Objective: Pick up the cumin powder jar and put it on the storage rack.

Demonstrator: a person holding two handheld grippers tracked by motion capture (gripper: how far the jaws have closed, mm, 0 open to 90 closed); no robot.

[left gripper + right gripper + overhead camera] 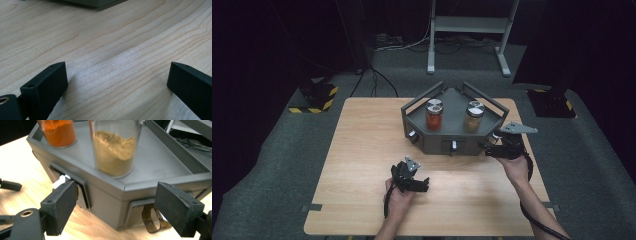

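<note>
Drawer handle (pixel 151 221), a brownish looped pull on the right front face of the grey spice rack (pixel 160 165), hangs just ahead of the right gripper (pixel 120 205) and a little to the right of its centreline. That gripper's jaws are spread wide and hold nothing; the rack's front corner sits between them. The loop looks to hang roughly upright, so the jaws would likely need to shift right and lower to straddle it. Above it, the jar of tan spice (pixel 115 150) stands near the tray edge, with the jar of orange spice (pixel 60 132) farther off. The left gripper (pixel 409 177), jaws also apart and empty, hovers over bare wooden table (pixel 105 40), well apart from the rack. Open tabletop lies in front for pulling the drawer out.
</note>
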